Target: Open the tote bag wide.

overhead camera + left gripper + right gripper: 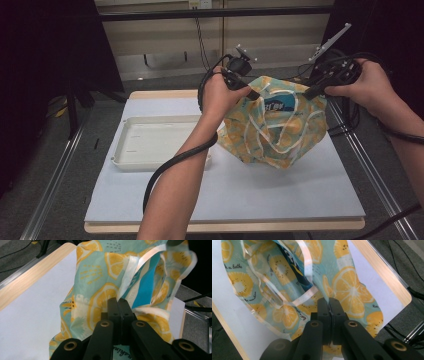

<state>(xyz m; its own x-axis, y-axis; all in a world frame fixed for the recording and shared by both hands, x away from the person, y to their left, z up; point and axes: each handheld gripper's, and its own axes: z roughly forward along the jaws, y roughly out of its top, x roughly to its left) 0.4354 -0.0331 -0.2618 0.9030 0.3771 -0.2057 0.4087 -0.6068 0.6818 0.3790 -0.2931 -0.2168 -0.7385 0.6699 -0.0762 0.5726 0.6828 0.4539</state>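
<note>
Both grippers are up over the far half of the table [280, 195], and the bag [272, 122] hangs between them, a teal one printed with lemon slices and trimmed in pale tape. The left gripper [252, 93] has its jaws pressed flat together on the bag's rim at the left side; in the left gripper view the two black jaws meet with no gap, the fabric pinched right at their tips [119, 301]. The right gripper [311, 92] does the same at the rim's right side, jaws closed tight on a fold of cloth, as its own view shows [329, 301]. Between the two grips the mouth of the bag is pulled wide, and something blue with white lettering [276, 106] sits inside, near the top. The bag's bottom rests on the white mat, its body sagging and creased, tape handles [280, 137] draped loose down the front. It stands right of the tray [150, 160], a shallow white one lying flat on the left part of the mat, just beside the bag but not touching that I can make out. The left forearm crosses over the tray's right end, cable trailing below it. The right hand [367, 85] holds its gripper just past the table's right edge.
</note>
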